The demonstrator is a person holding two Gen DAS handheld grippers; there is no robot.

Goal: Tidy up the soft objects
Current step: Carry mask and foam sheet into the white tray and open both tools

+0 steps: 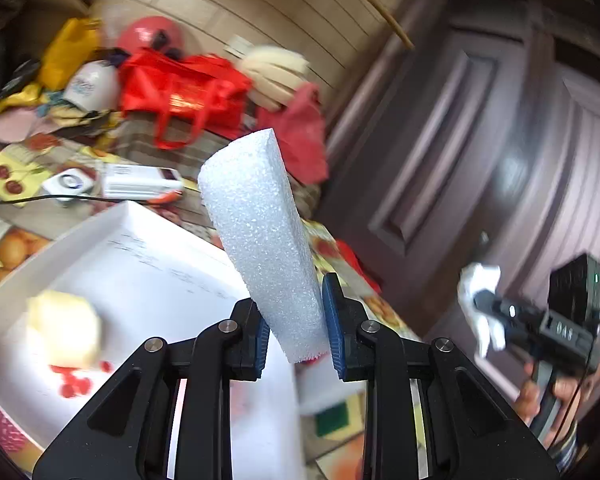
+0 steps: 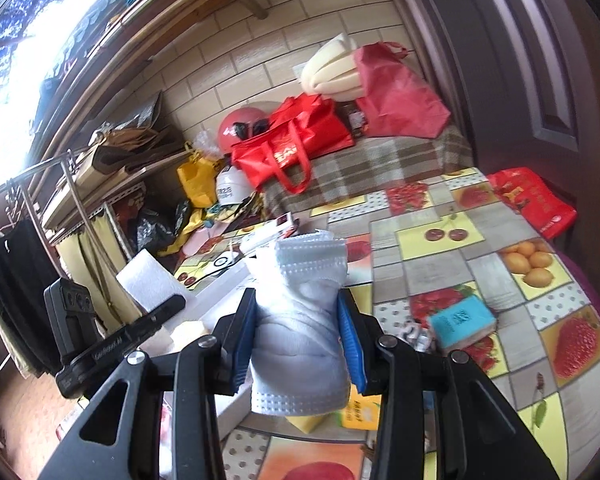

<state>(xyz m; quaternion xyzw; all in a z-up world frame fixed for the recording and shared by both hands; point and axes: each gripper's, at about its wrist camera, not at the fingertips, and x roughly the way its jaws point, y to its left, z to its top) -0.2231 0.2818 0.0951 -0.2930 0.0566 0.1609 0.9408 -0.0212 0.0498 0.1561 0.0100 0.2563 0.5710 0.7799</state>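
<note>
My left gripper (image 1: 296, 320) is shut on a white foam block (image 1: 256, 220) that sticks up and away from the fingers, held above a white box (image 1: 148, 264). A pale yellow sponge (image 1: 64, 328) lies inside the box. My right gripper (image 2: 298, 336) is shut on a bunched white face mask (image 2: 300, 320), held above the fruit-patterned table (image 2: 440, 264). The right gripper with the mask also shows in the left wrist view (image 1: 480, 300). The left gripper and foam block show in the right wrist view (image 2: 148, 280).
A teal booklet (image 2: 460, 320) and yellow packet (image 2: 360, 412) lie on the table. Red bags (image 2: 296, 140), a red helmet (image 2: 240, 124), cream foam pieces (image 2: 332, 68) and clutter sit at the back. A brown door (image 1: 480, 140) stands to the right. A metal rack (image 2: 80, 184) stands at left.
</note>
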